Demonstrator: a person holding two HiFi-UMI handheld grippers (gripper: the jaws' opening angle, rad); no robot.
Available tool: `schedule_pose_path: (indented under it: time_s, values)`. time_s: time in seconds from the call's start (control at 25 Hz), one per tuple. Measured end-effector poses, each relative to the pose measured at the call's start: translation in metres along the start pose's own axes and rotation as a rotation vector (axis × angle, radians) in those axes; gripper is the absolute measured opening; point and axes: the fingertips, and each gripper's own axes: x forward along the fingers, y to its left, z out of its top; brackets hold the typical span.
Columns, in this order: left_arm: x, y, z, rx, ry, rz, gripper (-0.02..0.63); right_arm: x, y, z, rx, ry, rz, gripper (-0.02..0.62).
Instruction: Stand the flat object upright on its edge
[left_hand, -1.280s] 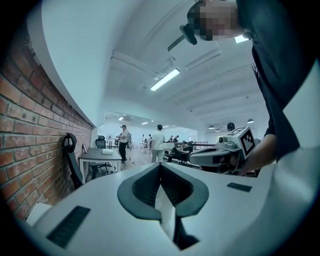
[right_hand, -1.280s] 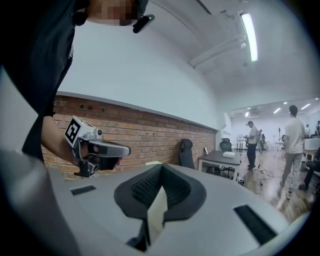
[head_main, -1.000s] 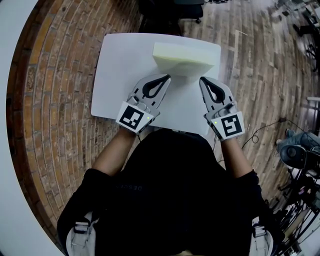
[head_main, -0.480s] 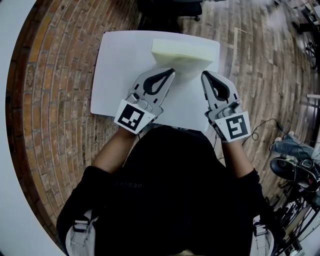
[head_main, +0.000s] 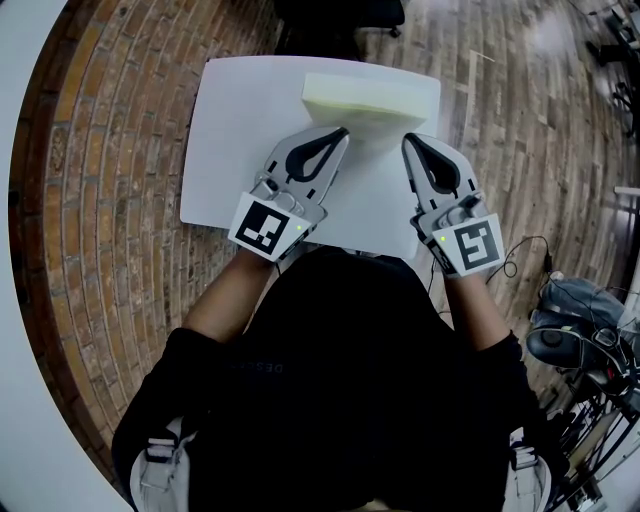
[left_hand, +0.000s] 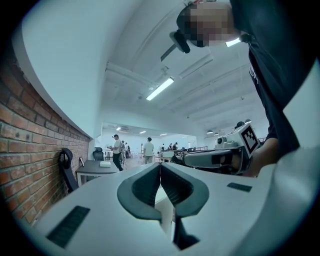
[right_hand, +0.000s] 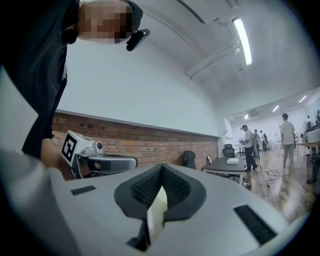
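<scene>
Pale yellow foam slab sits tilted at the far side of the white table. My left gripper and right gripper, both pinched shut and empty, meet its near edge, apparently as wedges tipping it upright.

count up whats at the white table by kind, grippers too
pale yellow foam slab: 1
white table: 1
grippers: 2, the left gripper and the right gripper, both with tips at the slab's near edge
total: 4
</scene>
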Motion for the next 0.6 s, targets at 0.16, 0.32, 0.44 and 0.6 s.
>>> schedule_pose_path:
  time_s: [0.16, 0.32, 0.44, 0.6]
  values:
    - [-0.001, 0.004, -0.007, -0.002, 0.026, 0.015, 0.020, 0.000, -0.002, -0.002, -0.007, 0.005, 0.000, 0.005]
    - [0.000, 0.007, -0.008, 0.005, 0.043, 0.024, 0.020, 0.000, -0.003, -0.002, -0.014, 0.003, -0.003, 0.005]
    - [0.000, 0.006, -0.009, 0.006, 0.043, 0.022, 0.020, -0.001, -0.004, -0.004, -0.016, 0.003, -0.005, 0.005]
    - [0.000, 0.005, -0.011, 0.006, 0.031, 0.012, 0.020, -0.001, -0.004, -0.005, -0.018, 0.001, -0.009, 0.005]
